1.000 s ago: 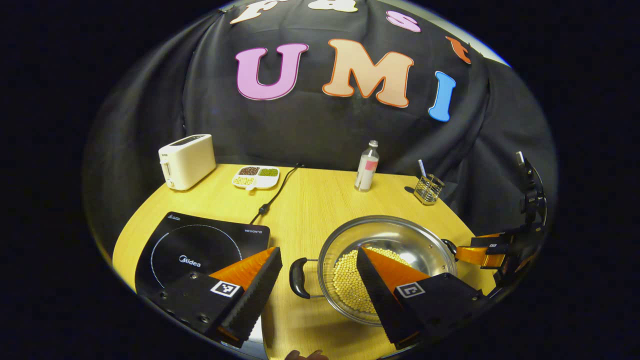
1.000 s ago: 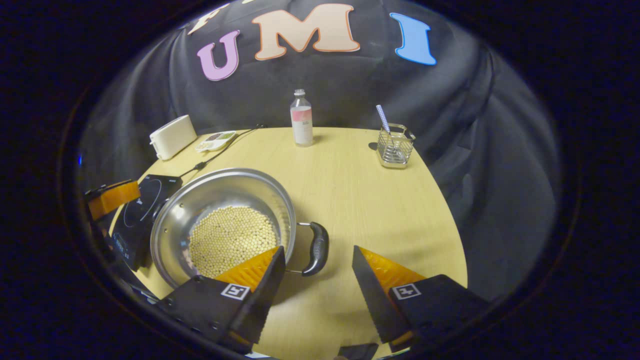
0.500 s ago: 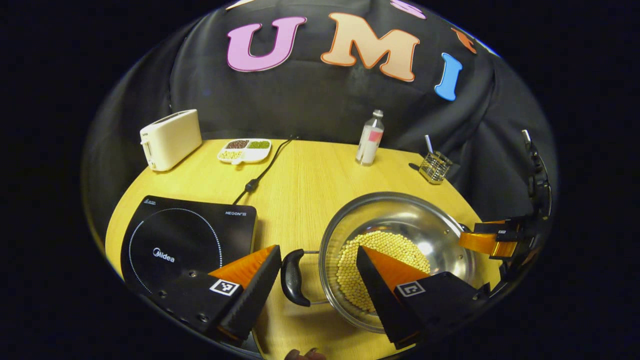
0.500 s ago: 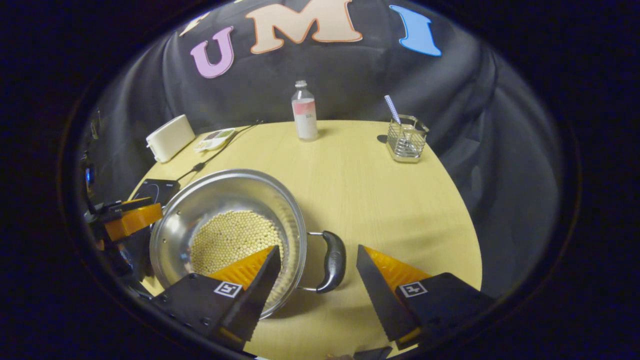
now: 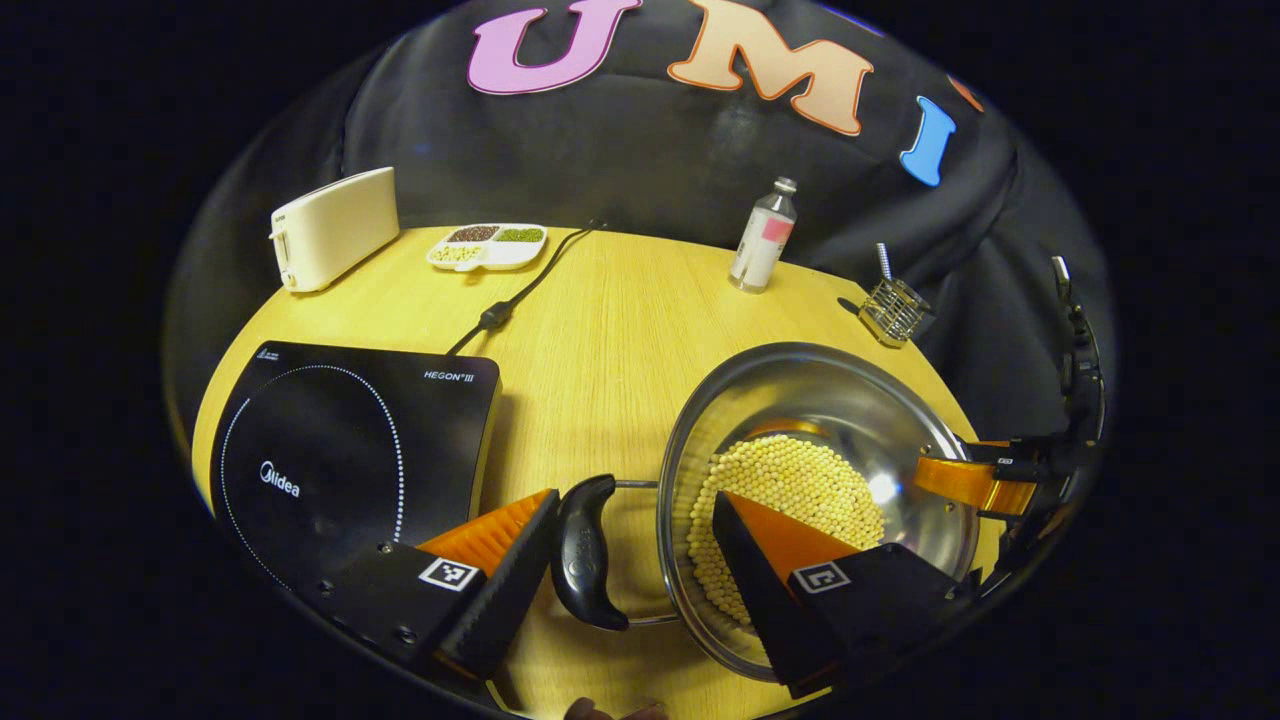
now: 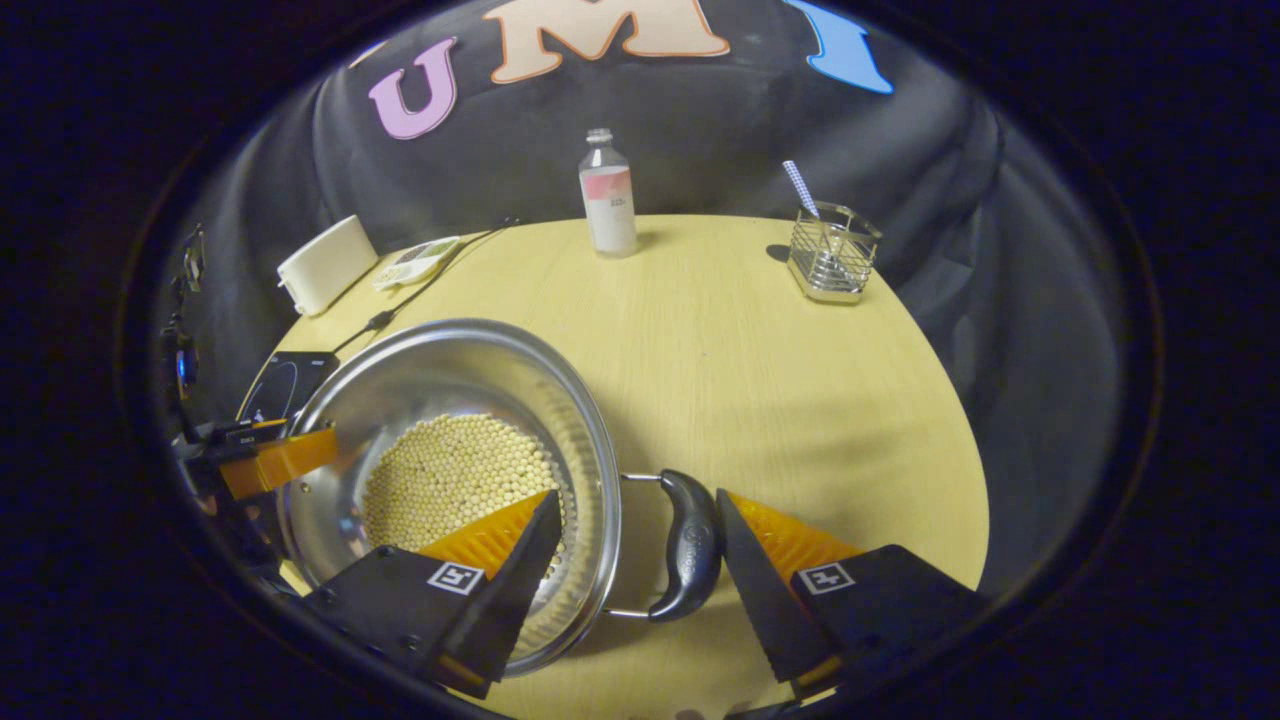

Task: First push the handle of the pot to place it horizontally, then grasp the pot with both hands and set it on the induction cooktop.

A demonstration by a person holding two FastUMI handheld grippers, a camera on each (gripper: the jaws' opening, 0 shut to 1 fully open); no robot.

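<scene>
Both grippers closer now: left gripper (image 5: 625, 545) and right gripper (image 6: 640, 545) spread, each straddling a pot (image 5: 880, 420) handle (fingers not pinching). Pot sits just beside induction cooktop (image 5: 340, 440), bare table (image 6: 740, 340) beyond.

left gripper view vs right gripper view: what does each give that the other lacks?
Left gripper view: the pot's left handle between the open left tongs, and the induction cooktop with its whole top. Right gripper view: the pot's right handle between the open right tongs. Both: the pot holding beans, the bottle, the toaster and the wire holder.
</scene>
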